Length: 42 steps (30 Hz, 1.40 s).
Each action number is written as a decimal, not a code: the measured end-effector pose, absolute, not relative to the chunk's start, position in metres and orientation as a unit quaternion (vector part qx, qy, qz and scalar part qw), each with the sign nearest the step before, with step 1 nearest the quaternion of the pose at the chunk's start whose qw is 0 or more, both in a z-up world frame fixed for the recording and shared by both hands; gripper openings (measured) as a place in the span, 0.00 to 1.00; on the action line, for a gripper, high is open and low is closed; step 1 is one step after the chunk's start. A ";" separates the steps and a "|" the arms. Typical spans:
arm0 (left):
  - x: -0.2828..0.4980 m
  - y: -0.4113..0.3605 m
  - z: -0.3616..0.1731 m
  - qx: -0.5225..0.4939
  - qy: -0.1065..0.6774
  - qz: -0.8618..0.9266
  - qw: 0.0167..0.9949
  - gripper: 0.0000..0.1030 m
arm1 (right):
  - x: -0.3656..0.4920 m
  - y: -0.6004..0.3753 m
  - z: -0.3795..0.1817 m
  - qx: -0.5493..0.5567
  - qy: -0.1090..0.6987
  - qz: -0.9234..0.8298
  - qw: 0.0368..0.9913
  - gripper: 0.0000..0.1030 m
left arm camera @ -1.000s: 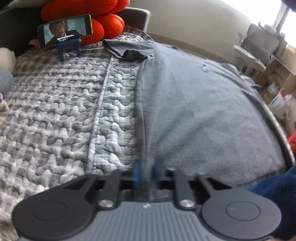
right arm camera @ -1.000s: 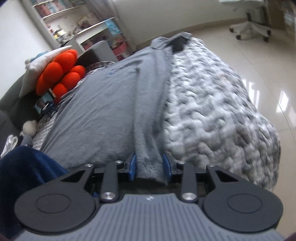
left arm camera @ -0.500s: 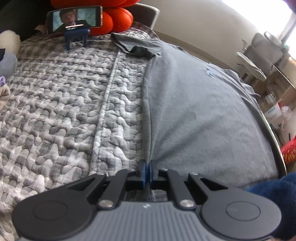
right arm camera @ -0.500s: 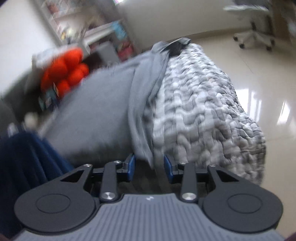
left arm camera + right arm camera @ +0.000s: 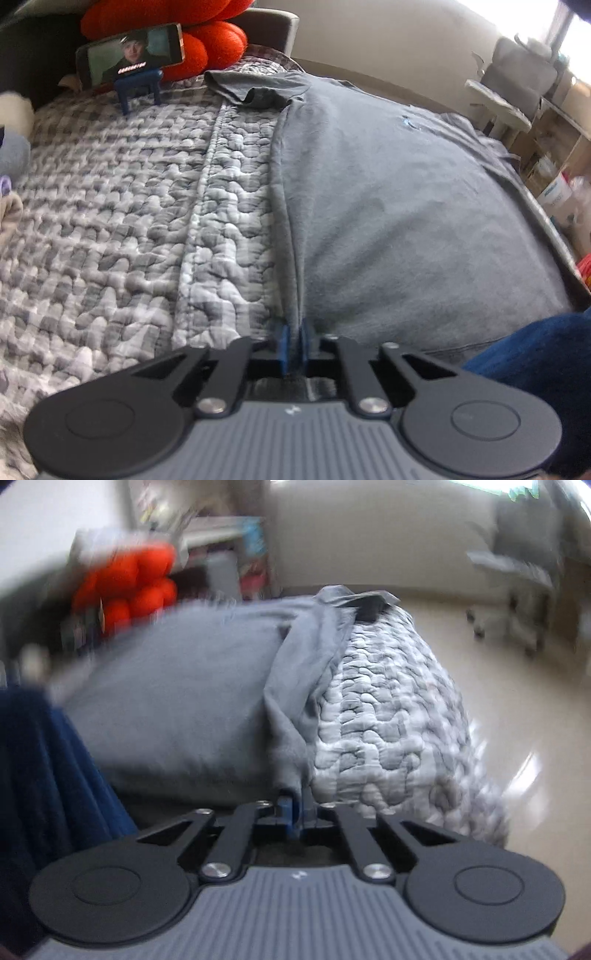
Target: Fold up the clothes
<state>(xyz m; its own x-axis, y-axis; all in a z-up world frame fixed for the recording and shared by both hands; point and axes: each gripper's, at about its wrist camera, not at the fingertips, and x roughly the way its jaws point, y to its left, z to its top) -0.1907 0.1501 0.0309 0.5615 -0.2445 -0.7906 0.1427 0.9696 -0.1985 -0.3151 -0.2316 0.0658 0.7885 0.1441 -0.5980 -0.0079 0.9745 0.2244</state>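
**T-shirt pinched at both bottom corners on the bed**

T-shirt [image 5: 406,206], grey, lies spread flat over the quilt [image 5: 110,221] on the bed, its hem at the near edge and one sleeve reaching toward the phone stand [image 5: 138,88] and the orange cushion [image 5: 207,44] at the far end. The left gripper [image 5: 294,343] has its blue pads closed tight on the shirt's near left corner. The right gripper [image 5: 294,814] is likewise closed on the opposite corner, where the cloth [image 5: 295,709] is bunched and lifted off the quilt; that view is blurred, suggesting motion. I judge a fold is under way, with both corners held. Which way the cloth should be carried I cannot tell, but both grips need to hold evenly so the edge stays straight.
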 end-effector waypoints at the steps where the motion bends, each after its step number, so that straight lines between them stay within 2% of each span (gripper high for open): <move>1: -0.191 0.155 0.033 -0.065 0.455 -0.112 0.881 0.03 | -0.320 -0.241 0.068 0.142 0.315 0.034 0.938 0.01; 4: -0.194 0.169 0.036 -0.098 0.449 -0.120 0.880 0.02 | -0.340 -0.266 0.068 0.235 0.286 0.024 0.929 0.01; 6: -0.193 0.171 0.030 -0.098 0.453 -0.117 0.879 0.02 | -0.340 -0.269 0.060 0.240 0.291 0.012 0.926 0.00; 11: -0.192 0.166 0.023 -0.096 0.450 -0.115 0.881 0.03 | -0.325 -0.243 0.052 0.158 0.320 -0.008 0.934 0.01; 13: -0.192 0.166 0.023 -0.094 0.449 -0.116 0.881 0.03 | -0.323 -0.233 0.055 0.113 0.319 -0.015 0.941 0.05; 14: -0.192 0.165 0.024 -0.090 0.449 -0.117 0.881 0.04 | -0.324 -0.229 0.057 0.089 0.315 -0.017 0.945 0.15; 16: -0.192 0.165 0.024 -0.087 0.449 -0.117 0.881 0.06 | -0.324 -0.219 0.061 0.030 0.305 -0.029 0.951 0.25; 18: -0.192 0.165 0.024 -0.087 0.449 -0.117 0.881 0.06 | -0.323 -0.209 0.063 -0.036 0.294 -0.043 0.954 0.51; 19: -0.192 0.165 0.025 -0.087 0.449 -0.117 0.881 0.06 | -0.323 -0.204 0.063 -0.064 0.288 -0.045 0.954 0.52; 26: -0.193 0.165 0.025 -0.089 0.450 -0.118 0.881 0.07 | -0.310 -0.181 0.060 -0.176 0.249 0.003 0.952 0.52; 28: -0.193 0.165 0.025 -0.089 0.451 -0.118 0.880 0.07 | -0.306 -0.175 0.059 -0.207 0.237 0.017 0.949 0.22; 29: -0.193 0.165 0.025 -0.091 0.452 -0.118 0.880 0.07 | -0.306 -0.176 0.059 -0.202 0.233 0.021 0.951 0.01; 30: -0.193 0.166 0.026 -0.094 0.453 -0.119 0.879 0.06 | -0.307 -0.188 0.061 -0.148 0.235 0.017 0.961 0.01; 34: -0.192 0.174 0.025 -0.119 0.456 -0.124 0.873 0.03 | -0.312 -0.235 0.068 0.059 0.238 -0.001 0.970 0.00; 36: -0.192 0.178 0.023 -0.130 0.456 -0.128 0.871 0.03 | -0.314 -0.243 0.060 0.074 0.256 -0.013 0.964 0.01; 38: -0.194 0.176 0.024 -0.119 0.452 -0.132 0.874 0.03 | -0.313 -0.236 0.054 0.035 0.274 -0.020 0.961 0.02; 40: -0.195 0.173 0.025 -0.108 0.448 -0.135 0.877 0.05 | -0.316 -0.222 0.054 -0.022 0.275 -0.020 0.961 0.13; 42: -0.196 0.171 0.026 -0.096 0.444 -0.138 0.880 0.07 | -0.316 -0.205 0.058 -0.081 0.255 -0.023 0.963 0.39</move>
